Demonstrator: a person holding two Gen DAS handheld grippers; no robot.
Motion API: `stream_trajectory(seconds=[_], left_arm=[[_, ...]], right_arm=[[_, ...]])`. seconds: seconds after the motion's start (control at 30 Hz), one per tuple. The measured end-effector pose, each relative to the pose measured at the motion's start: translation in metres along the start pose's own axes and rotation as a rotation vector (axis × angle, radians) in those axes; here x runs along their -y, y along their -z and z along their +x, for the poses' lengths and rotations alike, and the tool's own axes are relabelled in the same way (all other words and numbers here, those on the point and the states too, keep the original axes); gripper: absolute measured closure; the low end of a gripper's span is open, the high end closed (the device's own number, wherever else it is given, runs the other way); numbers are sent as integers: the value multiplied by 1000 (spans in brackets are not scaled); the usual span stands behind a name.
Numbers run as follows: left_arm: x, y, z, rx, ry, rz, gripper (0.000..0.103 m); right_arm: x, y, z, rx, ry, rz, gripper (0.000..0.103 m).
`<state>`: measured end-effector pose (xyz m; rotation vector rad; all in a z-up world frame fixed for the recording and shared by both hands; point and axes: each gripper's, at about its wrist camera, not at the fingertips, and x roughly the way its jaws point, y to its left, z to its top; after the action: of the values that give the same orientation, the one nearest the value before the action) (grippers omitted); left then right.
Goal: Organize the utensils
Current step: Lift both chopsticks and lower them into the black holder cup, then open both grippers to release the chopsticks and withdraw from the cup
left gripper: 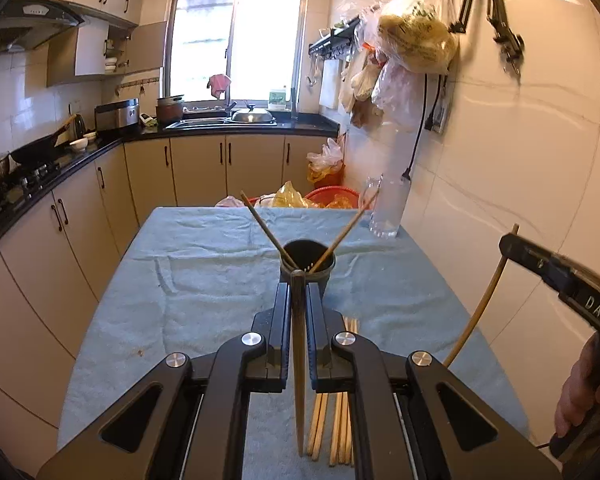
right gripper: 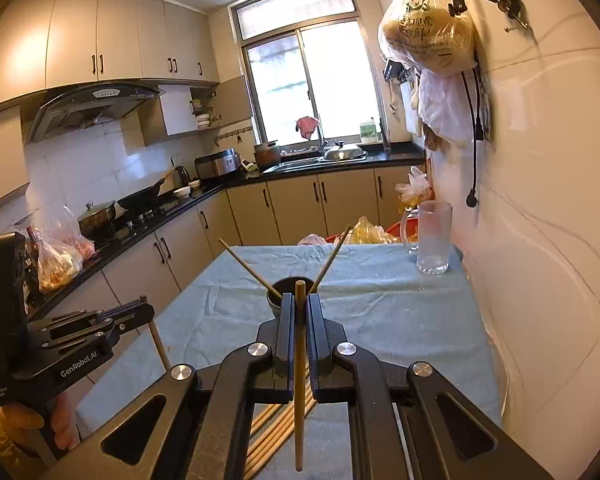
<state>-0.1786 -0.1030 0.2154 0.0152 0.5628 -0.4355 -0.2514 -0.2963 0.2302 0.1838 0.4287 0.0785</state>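
Note:
A dark utensil cup stands mid-table on the blue cloth with two chopsticks leaning out of it. It also shows in the right wrist view. My left gripper is shut on a dark chopstick, held upright just in front of the cup. My right gripper is shut on a light chopstick, also upright before the cup. Several loose chopsticks lie on the cloth under the grippers, also visible in the right wrist view.
A clear glass mug stands at the table's far right by the tiled wall. A red basin with bags sits beyond the far edge. Kitchen counters run along the left. Plastic bags hang on the right wall.

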Motion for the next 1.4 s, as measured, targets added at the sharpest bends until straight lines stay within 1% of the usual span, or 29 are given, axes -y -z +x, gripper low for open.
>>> stream_trajectory(seconds=[0.23,0.33,0.4,0.47,0.53,0.67,0.73,0.8,0.9,0.97,1.03,1.13,1.27,1.3,1.37,1.4], left_arm=[[-19,-42,-4,75,45,-60,97],[-22,-66,0,113,68,-77,97],[-21,-81,6,144,66,-84,97],[-19,-97,19,175,54,-88,97],[-19,-112,33,188,52,-102,97],[-23,-135,63,223,51,-138,97],[-24,-142,77,224,50,-148,97],[-24,-146,97,214,39,-151,97],[-25,-142,130,170,14,-139,97],[-25,-135,152,114,15,-136,97],[-26,-129,165,80,20,-141,97],[-27,-121,173,53,22,-147,96],[-28,-115,170,45,28,-162,96],[-28,-115,167,43,29,-164,94],[-30,-114,160,39,33,-173,84],[-31,-113,155,42,35,-180,75]], right_arm=[[-4,-25,14,38,-1,6,97],[-3,-40,25,61,-1,19,97],[-1,-53,36,84,-6,37,97],[1,-66,48,107,-16,62,97],[3,-77,60,129,-19,82,97],[7,-100,85,204,4,109,97],[10,-109,99,232,17,118,97],[14,-112,115,239,23,132,97],[19,-109,143,209,36,138,97],[23,-100,164,158,42,146,97],[28,-90,180,112,43,159,97],[35,-77,196,56,41,175,97],[46,-70,203,26,36,210,96],[48,-69,203,23,35,221,96],[50,-70,202,15,29,230,91],[50,-69,200,15,28,227,85]])
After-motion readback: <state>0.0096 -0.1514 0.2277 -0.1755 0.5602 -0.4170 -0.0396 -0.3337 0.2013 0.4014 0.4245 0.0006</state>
